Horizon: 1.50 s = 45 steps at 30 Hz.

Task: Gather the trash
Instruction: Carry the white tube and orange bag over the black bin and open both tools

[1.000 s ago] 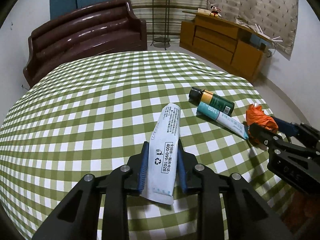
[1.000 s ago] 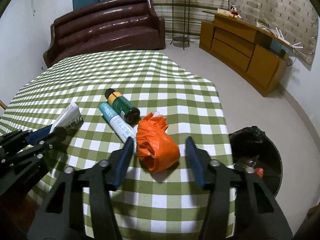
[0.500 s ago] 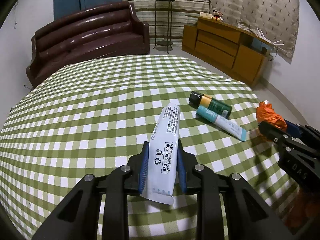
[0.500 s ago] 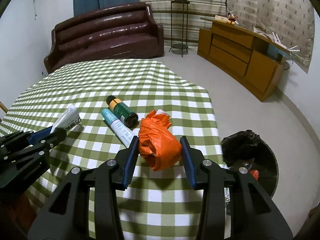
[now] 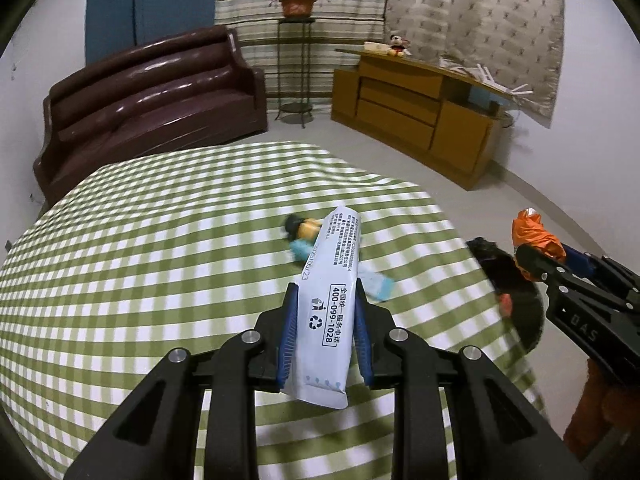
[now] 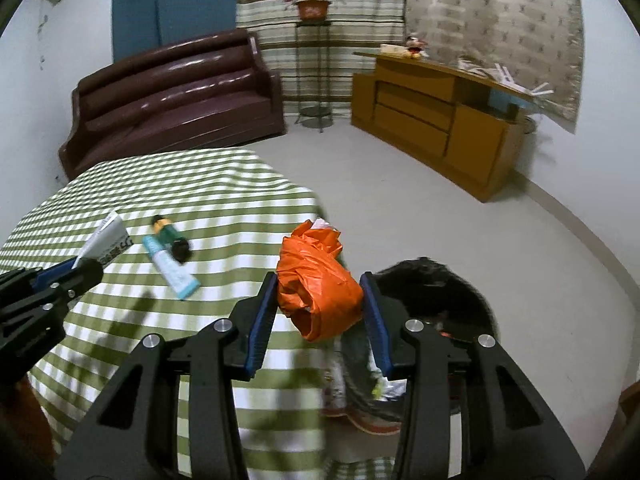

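Observation:
My left gripper [image 5: 326, 332] is shut on a white toothpaste tube [image 5: 332, 304] and holds it above the checked table [image 5: 140, 280]. My right gripper [image 6: 320, 312] is shut on a crumpled orange plastic bag [image 6: 320, 284], lifted near the table's right edge beside a black-lined trash bin [image 6: 440, 292]. A green bottle with a black cap [image 6: 172, 236] and a teal tube [image 6: 170, 266] lie on the table; they also show, blurred, in the left wrist view [image 5: 300, 236]. The bin shows in the left wrist view [image 5: 516, 304] too.
A brown sofa [image 5: 152, 104] stands behind the table. A wooden cabinet [image 5: 420, 108] stands along the right wall, and a plant stand [image 5: 296, 60] is at the back. Bare floor [image 6: 400, 192] lies between table and cabinet.
The right gripper closed on the orange bag and lifted it towards the bin. The left gripper lifted the toothpaste tube off the table and moved right.

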Each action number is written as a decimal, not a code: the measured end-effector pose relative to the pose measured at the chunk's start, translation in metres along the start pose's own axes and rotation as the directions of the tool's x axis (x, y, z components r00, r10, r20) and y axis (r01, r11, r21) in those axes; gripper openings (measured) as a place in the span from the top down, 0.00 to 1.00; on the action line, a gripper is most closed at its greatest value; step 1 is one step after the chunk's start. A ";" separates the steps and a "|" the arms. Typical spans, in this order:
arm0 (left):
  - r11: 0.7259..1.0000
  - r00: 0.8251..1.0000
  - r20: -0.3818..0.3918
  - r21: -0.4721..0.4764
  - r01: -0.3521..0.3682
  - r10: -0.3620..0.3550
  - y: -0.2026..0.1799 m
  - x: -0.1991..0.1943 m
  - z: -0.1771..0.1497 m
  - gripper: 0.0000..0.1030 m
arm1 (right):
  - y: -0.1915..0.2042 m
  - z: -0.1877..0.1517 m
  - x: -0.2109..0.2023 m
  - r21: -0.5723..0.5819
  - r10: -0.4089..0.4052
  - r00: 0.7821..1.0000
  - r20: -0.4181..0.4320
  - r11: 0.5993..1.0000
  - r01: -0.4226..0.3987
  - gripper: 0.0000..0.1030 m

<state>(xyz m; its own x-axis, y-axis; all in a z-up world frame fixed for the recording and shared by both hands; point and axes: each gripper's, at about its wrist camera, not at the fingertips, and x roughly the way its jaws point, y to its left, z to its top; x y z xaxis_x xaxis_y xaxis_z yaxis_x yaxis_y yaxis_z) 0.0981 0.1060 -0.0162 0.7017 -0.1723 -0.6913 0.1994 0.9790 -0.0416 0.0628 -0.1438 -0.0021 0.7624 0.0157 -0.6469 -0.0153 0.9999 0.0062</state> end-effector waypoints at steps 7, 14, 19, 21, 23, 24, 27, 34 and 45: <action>0.998 0.999 0.010 0.052 0.046 -0.046 -0.051 0.007 0.007 0.74 | -0.043 -0.005 -0.006 0.042 -0.053 0.999 0.008 0.998 0.052 0.61; 0.992 0.997 0.013 0.097 0.080 -0.082 -0.096 0.019 0.012 0.74 | -0.073 -0.009 -0.006 0.075 -0.087 0.996 0.013 0.993 0.086 0.61; 0.987 0.995 0.005 0.125 0.098 -0.100 -0.124 0.032 0.014 0.74 | -0.093 -0.011 -0.005 0.099 -0.108 0.994 0.016 0.989 0.106 0.61; 0.986 0.995 0.004 0.132 0.103 -0.104 -0.130 0.036 0.014 0.74 | -0.100 -0.011 -0.004 0.108 -0.114 0.993 0.015 0.988 0.112 0.61; 0.985 0.994 0.003 0.138 0.106 -0.107 -0.138 0.040 0.015 0.74 | -0.105 -0.014 -0.004 0.115 -0.117 0.993 0.013 0.987 0.115 0.61; 0.984 0.994 0.003 0.141 0.107 -0.109 -0.141 0.042 0.016 0.74 | -0.108 -0.015 -0.003 0.118 -0.118 0.993 0.011 0.986 0.116 0.61; 0.982 0.994 -0.001 0.150 0.110 -0.111 -0.151 0.049 0.017 0.74 | -0.115 -0.016 0.001 0.127 -0.118 0.993 0.005 0.985 0.116 0.61; 0.978 0.994 -0.006 0.173 0.113 -0.114 -0.170 0.065 0.023 0.74 | -0.121 -0.021 0.012 0.145 -0.113 0.994 -0.008 0.983 0.113 0.61; 0.975 0.994 -0.031 0.197 0.105 -0.101 -0.195 0.089 0.025 0.74 | -0.132 -0.021 0.025 0.172 -0.105 0.994 -0.020 0.979 0.107 0.60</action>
<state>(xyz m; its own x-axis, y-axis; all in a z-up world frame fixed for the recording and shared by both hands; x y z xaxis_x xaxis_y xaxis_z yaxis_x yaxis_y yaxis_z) 0.1390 -0.1025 -0.0511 0.6565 -0.2667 -0.7056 0.4030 0.9148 0.0291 0.0699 -0.2756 -0.0352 0.7469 -0.0895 -0.6589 0.1780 0.9817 0.0684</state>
